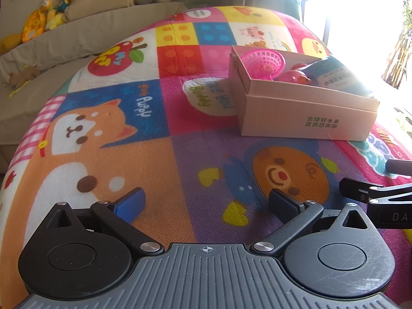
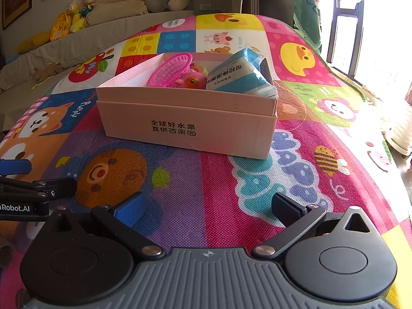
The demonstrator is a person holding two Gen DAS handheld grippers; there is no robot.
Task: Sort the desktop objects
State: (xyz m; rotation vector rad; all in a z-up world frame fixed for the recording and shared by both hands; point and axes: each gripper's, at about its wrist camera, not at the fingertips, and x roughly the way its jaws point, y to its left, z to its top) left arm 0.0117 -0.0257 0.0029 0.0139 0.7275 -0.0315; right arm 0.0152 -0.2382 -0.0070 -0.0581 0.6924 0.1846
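A pink cardboard box (image 2: 185, 121) (image 1: 306, 114) stands on the colourful play mat (image 2: 200, 180) (image 1: 154, 154). Inside lie a pink plastic basket (image 2: 171, 70) (image 1: 262, 61), a pink toy with an orange part (image 2: 191, 81) (image 1: 294, 76) and a blue-and-white packet (image 2: 239, 76) (image 1: 337, 76). My left gripper (image 1: 206, 202) hovers open over the mat, well short of the box, nothing between its fingers. My right gripper (image 2: 208, 209) is open too, in front of the box, holding nothing. Each gripper shows at the edge of the other's view.
A grey sofa (image 2: 77, 38) (image 1: 51, 43) with plush toys (image 2: 77, 15) (image 1: 51, 10) and cushions runs behind the mat at the left. A bright window (image 2: 360, 25) lies to the right, with a white pot (image 2: 401, 131) on the floor beside the mat.
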